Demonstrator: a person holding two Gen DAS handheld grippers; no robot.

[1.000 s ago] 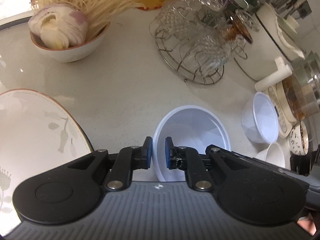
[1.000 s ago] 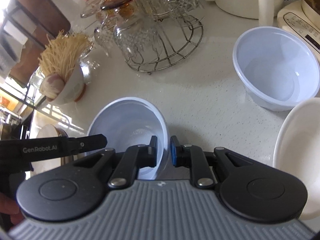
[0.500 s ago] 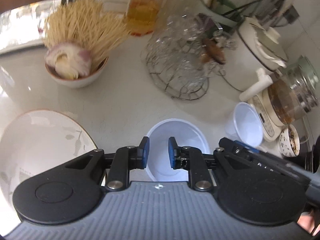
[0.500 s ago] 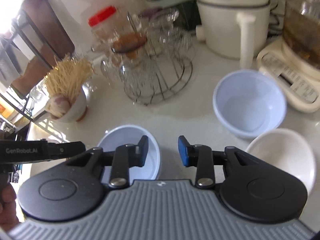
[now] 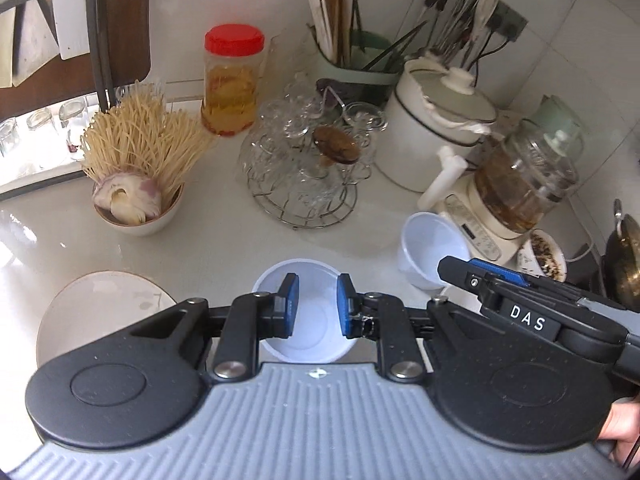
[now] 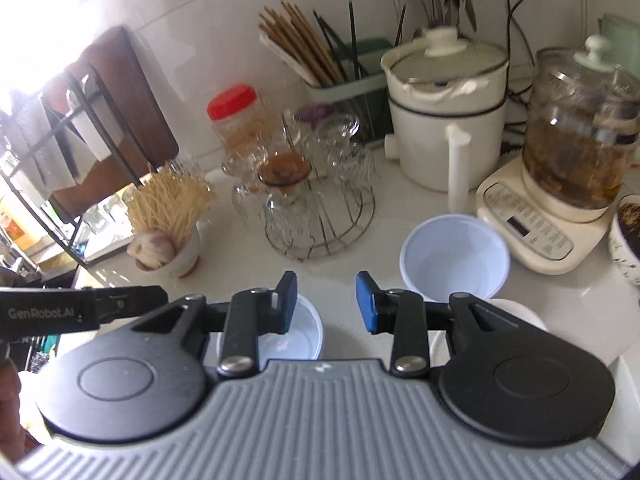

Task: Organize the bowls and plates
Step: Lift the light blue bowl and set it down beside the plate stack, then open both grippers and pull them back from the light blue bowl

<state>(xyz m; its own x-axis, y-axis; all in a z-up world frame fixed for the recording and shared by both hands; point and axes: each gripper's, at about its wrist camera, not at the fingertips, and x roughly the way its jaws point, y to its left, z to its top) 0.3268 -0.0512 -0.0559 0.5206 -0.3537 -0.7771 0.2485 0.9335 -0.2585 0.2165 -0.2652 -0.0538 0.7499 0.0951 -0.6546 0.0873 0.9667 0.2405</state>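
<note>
A white plastic bowl point(image 5: 312, 344) stands on the pale counter, straight below my left gripper point(image 5: 317, 305). That gripper hangs above it, open by a narrow gap, with nothing between the blue pads. My right gripper point(image 6: 326, 302) is open wider, above the counter just right of the same bowl point(image 6: 304, 336), also holding nothing. A second white plastic bowl point(image 6: 454, 264) sits further right. Another white bowl point(image 6: 516, 312) is partly hidden under the right finger. A large white plate point(image 5: 100, 312) with a leaf pattern lies at the left. The right gripper point(image 5: 480, 276) reaches in from the right in the left wrist view.
Behind are a bowl of noodles and garlic point(image 5: 136, 208), a wire rack of glass cups point(image 5: 304, 176), a red-lidded jar point(image 5: 232, 80), a white pot point(image 5: 436, 128) and a glass kettle on its base point(image 5: 520, 184). A patterned bowl point(image 5: 544, 252) stands at far right.
Both grippers were shut on the bowl's rim; they let go, opened and rose well above it. The bowl stays on the counter.
</note>
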